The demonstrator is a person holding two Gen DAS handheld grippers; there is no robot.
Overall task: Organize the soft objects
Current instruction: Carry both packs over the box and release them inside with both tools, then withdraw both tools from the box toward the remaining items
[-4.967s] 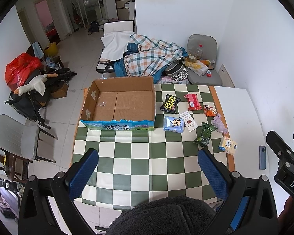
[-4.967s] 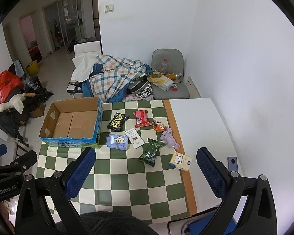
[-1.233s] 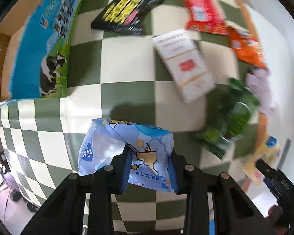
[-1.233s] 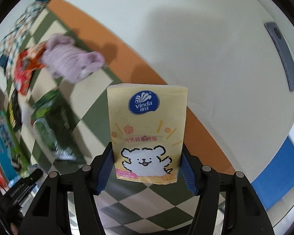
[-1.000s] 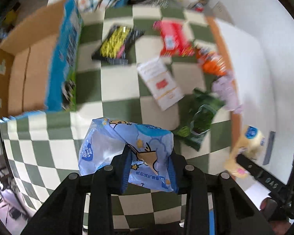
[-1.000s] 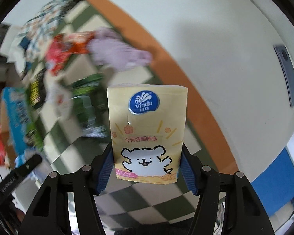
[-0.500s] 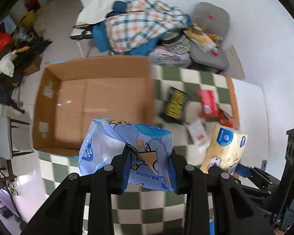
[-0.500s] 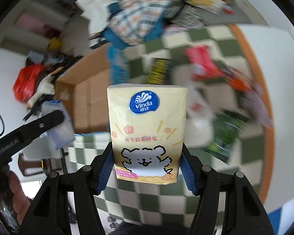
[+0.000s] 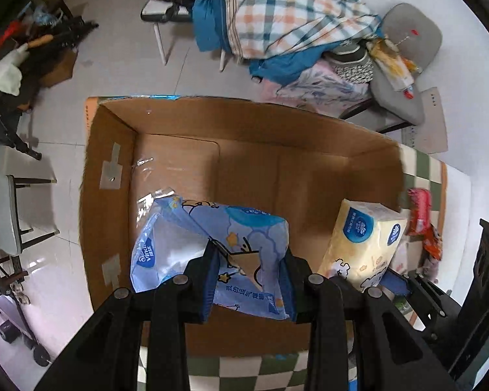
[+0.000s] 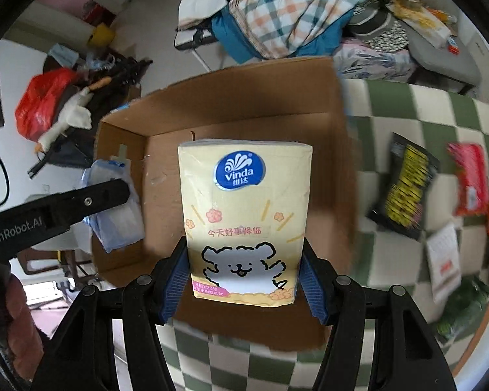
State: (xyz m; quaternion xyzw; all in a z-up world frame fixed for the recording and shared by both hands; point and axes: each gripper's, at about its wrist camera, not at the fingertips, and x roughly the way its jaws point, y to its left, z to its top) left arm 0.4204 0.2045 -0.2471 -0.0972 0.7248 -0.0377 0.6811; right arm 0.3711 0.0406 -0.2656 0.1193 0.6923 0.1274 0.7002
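My left gripper [image 9: 249, 270] is shut on a blue tissue pack [image 9: 208, 247] and holds it over the open cardboard box [image 9: 244, 166]. My right gripper [image 10: 244, 280] is shut on a yellow Vinda tissue pack [image 10: 244, 215], also held above the box [image 10: 166, 163]. The yellow pack shows in the left wrist view [image 9: 362, 247] at the box's right side. The blue pack [image 10: 114, 208] and the left gripper's finger [image 10: 65, 205] show at the left of the right wrist view.
On the green-checked tablecloth [image 10: 407, 114] right of the box lie a black-yellow snack bag [image 10: 404, 192], a red packet [image 10: 472, 179], a white card [image 10: 443, 257] and a green bag [image 10: 463, 312]. Chairs with clothes [image 9: 293, 19] stand behind the table.
Both grippers have carried their tissue packs from above the table's right side to over the cardboard box, now closer to its inside.
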